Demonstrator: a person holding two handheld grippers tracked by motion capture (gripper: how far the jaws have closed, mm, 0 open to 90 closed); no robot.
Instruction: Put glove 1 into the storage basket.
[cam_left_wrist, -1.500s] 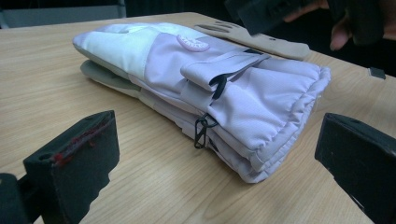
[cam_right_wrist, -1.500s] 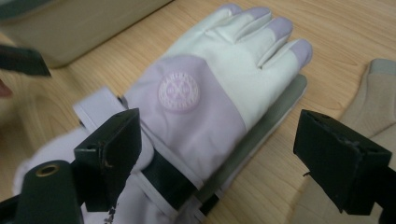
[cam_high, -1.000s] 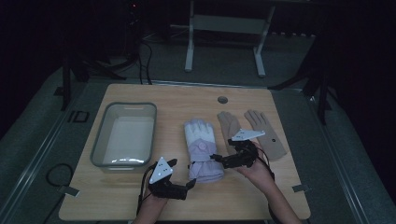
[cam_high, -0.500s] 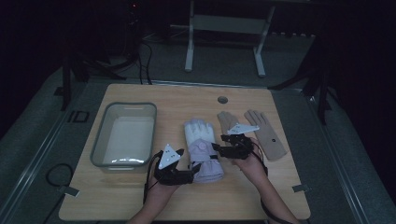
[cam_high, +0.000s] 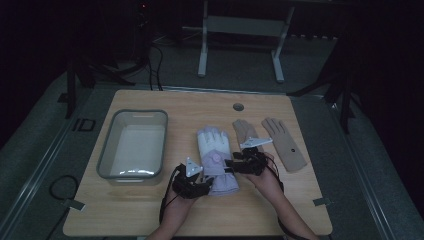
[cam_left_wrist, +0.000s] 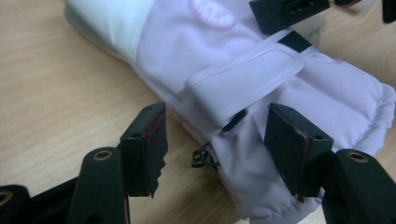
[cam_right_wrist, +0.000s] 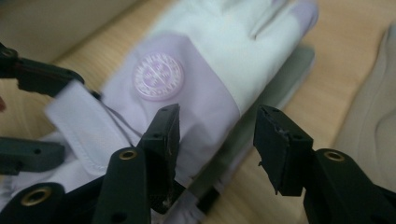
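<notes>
While the high view blurs them, both grippers' fingers (cam_left_wrist: 144, 140) agape astride the lilac glove (cam_left_wrist: 261, 79), closing, unpressed.

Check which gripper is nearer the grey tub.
Left. The left gripper sits just off the grey tub's near right corner, at the lilac glove's cuff; the right gripper is beyond that glove.

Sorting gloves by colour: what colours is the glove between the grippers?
The glove is white at the fingers and pale lilac toward the cuff; the right gripper view shows it best.
</notes>
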